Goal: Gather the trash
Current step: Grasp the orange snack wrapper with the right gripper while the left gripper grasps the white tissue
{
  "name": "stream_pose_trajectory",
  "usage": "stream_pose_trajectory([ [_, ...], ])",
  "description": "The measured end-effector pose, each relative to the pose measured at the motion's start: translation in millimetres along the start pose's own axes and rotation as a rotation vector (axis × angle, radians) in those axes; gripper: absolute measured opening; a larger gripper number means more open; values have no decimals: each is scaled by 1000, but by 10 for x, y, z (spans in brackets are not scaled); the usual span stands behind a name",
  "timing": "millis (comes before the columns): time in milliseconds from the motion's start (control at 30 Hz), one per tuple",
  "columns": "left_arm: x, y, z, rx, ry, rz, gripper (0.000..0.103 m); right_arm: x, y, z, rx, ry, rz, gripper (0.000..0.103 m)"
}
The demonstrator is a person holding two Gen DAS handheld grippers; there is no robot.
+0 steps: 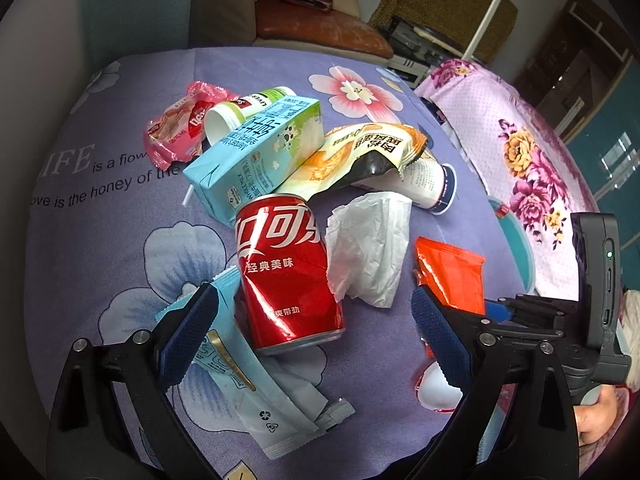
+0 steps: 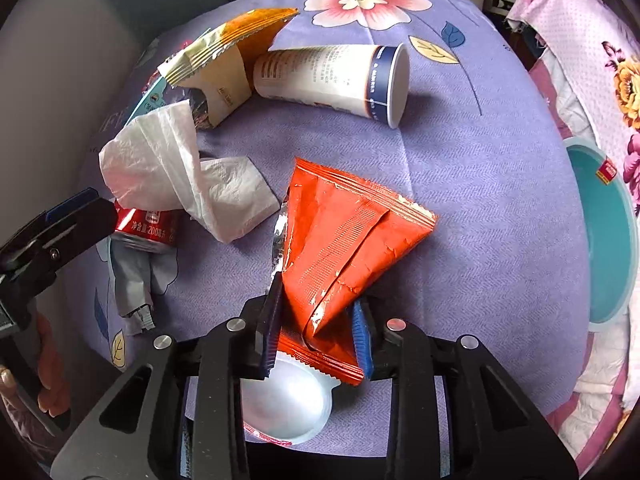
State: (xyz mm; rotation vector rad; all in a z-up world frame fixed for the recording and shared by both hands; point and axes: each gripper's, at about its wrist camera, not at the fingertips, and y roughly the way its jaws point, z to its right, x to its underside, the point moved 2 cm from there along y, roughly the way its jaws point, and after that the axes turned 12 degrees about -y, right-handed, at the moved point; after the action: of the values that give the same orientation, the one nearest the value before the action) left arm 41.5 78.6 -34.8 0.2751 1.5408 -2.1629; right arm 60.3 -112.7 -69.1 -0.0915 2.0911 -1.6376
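On the floral purple cloth (image 2: 460,168), litter lies scattered beside a teal bin (image 2: 600,240) whose inside is hidden. Paper cup (image 2: 332,80) and white bottle (image 1: 240,110) lie tipped, apparently empty. Red cola can (image 1: 286,272): light, stiff, slippery, dented; best gripped across its body. Left gripper (image 1: 312,328) hangs wide open around it, not touching. Right gripper (image 2: 316,320) pinches an orange-red foil wrapper (image 2: 344,236), thin and crinkly, by one end.
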Motion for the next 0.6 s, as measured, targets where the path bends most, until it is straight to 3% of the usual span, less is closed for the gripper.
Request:
stream_pose_trajectory([
  [300,-2,131,397,-53,109,36,97,73,-180,409,7,97,53,30],
  [333,1,158,444,-66,123,44,93,89,-186,441,4,104,55,30],
  [367,6,186,487,-80,138,51,87,91,-191,478,0,111,57,30],
  [433,29,261,572,-103,168,39,55,119,-211,540,-5,124,64,30],
  [500,60,330,620,-115,184,24,32,159,-227,583,-8,136,72,30],
  [600,126,402,700,-76,212,-17,23,200,-227,670,-15,153,80,30],
])
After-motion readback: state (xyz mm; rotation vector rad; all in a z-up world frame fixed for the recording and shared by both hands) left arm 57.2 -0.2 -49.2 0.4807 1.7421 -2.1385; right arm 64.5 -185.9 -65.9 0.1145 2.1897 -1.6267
